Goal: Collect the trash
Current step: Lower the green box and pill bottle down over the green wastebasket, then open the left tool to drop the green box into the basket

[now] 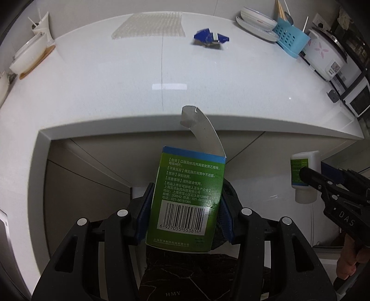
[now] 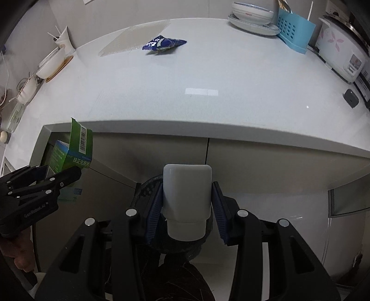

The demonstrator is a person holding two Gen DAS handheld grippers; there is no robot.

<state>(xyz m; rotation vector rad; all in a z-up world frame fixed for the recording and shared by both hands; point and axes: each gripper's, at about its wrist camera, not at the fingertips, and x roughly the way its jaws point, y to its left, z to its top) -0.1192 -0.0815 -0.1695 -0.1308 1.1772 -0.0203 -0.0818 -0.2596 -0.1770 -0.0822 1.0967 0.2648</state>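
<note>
**Inspector A:** Left gripper [image 1: 185, 208] is clamped on a green carton [image 1: 185, 199], barcode facing the lens. Its top flap stands open at 12 o'clock; the contents cannot be seen.

**Inspector B:** Right gripper [image 2: 187, 206] is clamped on a white bottle [image 2: 186, 199], cap end toward the camera. Contents not visible. A dark bin rim [image 2: 148, 187] shows just behind it, at 9 o'clock of the bottle.

**Inspector A:** Both items are held in front of the counter edge [image 2: 208, 129], not resting on it.

**Inspector B:** On the counter at 12 o'clock lies a crumpled blue wrapper [image 2: 163, 45], alone. At 1 o'clock, stacked bowls [image 2: 252, 15] sit beside a blue rack [image 2: 293, 32] holding utensils. At 2 o'clock, a rice cooker [image 2: 340, 51], lid down.
</note>
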